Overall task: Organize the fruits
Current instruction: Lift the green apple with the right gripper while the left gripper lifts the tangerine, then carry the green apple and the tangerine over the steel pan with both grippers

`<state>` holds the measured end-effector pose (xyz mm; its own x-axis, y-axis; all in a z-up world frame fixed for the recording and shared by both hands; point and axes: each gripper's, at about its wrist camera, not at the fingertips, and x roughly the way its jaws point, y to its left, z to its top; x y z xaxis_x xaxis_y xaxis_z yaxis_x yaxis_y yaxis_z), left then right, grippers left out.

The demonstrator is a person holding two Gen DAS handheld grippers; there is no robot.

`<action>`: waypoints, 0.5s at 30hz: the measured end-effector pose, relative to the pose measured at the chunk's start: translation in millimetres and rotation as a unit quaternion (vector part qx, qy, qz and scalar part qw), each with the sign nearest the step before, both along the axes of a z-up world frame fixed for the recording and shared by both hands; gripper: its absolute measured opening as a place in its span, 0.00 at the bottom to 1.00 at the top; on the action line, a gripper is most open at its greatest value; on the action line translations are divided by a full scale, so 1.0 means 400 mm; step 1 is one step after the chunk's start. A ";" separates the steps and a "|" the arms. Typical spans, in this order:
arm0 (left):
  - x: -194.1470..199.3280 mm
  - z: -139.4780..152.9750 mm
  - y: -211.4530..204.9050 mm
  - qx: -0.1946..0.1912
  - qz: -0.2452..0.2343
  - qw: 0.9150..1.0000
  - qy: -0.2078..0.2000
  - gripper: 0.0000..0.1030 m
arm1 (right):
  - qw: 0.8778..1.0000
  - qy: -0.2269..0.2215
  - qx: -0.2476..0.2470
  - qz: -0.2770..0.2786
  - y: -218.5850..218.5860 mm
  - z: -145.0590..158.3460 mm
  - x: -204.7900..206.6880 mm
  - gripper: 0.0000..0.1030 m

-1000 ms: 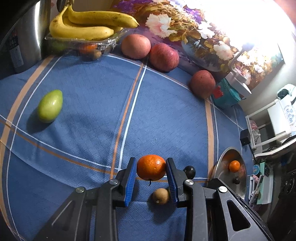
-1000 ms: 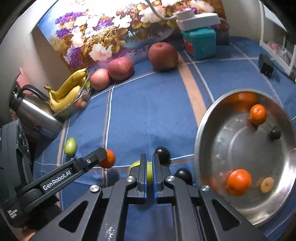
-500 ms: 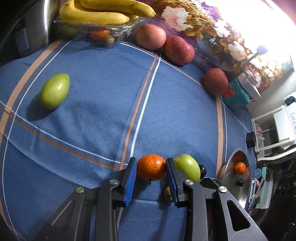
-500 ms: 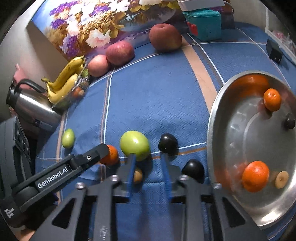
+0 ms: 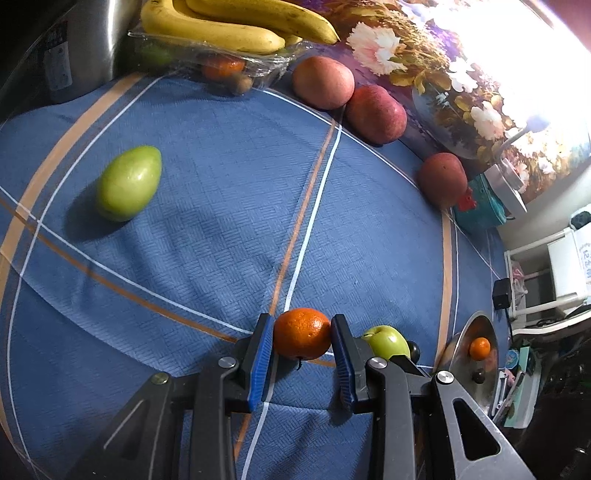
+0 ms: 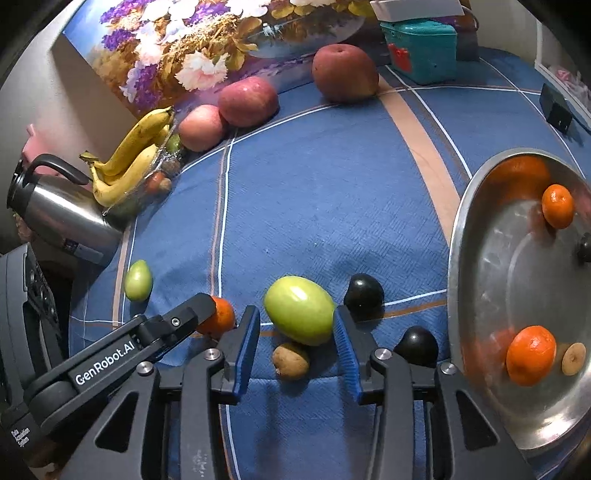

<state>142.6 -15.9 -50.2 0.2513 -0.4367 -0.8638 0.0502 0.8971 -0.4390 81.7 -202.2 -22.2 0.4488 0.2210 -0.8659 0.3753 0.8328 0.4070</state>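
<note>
My left gripper [image 5: 302, 334] is shut on an orange mandarin [image 5: 302, 333], just above the blue cloth. It shows in the right wrist view too, the mandarin [image 6: 221, 317] peeking past its finger. My right gripper [image 6: 297, 325] is opening, its blue pads either side of a green fruit [image 6: 300, 309] without pressing on it. A small brown fruit [image 6: 290, 361] lies under the jaws. Two black plums [image 6: 364, 292] [image 6: 416, 346] sit to the right. The steel bowl [image 6: 476, 266] at the right holds two mandarins [image 6: 557, 206] [image 6: 531, 355], a dark fruit and a brown slice.
Another green fruit [image 5: 128, 182] lies at the left of the cloth. Along the back stand bananas [image 5: 236, 26] on a plastic tray, three reddish apples [image 5: 323, 82], a teal box [image 6: 419, 50] and a flower painting. A steel kettle [image 6: 59, 212] stands at the far left.
The right gripper went from shut to spread around the green fruit as it sank toward the cloth. The left gripper kept its hold on the mandarin and drifted slightly lower and sideways.
</note>
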 end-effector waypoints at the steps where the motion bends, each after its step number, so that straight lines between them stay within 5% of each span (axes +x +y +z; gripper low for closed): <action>1: 0.000 -0.001 0.001 -0.001 0.000 1.000 0.001 0.33 | 1.000 0.001 0.001 -0.002 0.001 -0.001 0.001 0.48; 15: 0.012 -0.008 0.024 -0.020 0.011 1.000 0.011 0.33 | 0.998 0.022 -0.060 -0.015 0.035 -0.007 0.036 0.51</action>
